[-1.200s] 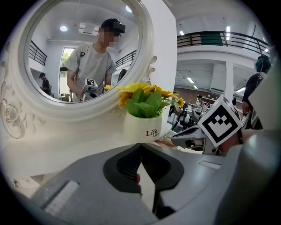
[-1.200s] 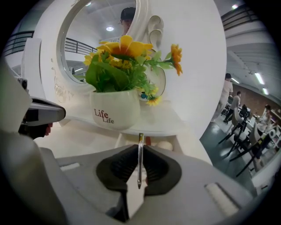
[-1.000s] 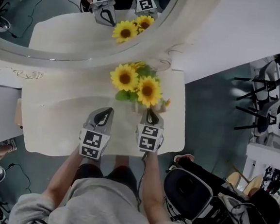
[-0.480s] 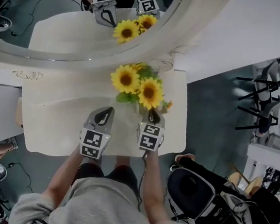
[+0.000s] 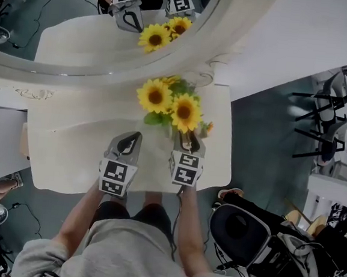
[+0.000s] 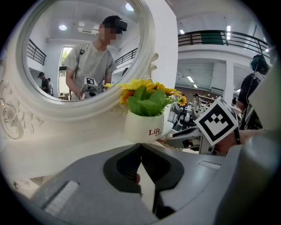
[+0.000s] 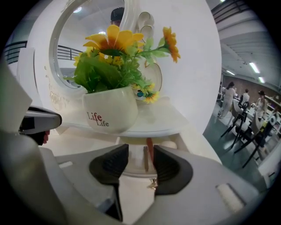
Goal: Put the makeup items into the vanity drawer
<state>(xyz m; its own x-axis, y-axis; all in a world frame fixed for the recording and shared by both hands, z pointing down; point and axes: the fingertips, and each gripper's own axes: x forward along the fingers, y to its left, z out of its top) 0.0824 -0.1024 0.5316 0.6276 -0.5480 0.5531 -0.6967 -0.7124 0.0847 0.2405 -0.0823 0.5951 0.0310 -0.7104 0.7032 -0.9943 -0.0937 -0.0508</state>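
Now that your right tongs (image 7: 140, 154) have just spread, empty, over the orange makeup stick (image 7: 150, 150) in the drawer (image 7: 137, 173), a careless lift could clip the flowerpot (image 7: 109, 115) above; your left tongs (image 6: 141, 147) are pressed together.

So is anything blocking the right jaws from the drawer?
Nothing visible. The right gripper has just been opening its jaws, nothing between them, over the open drawer; the flower pot sits on the tabletop above.
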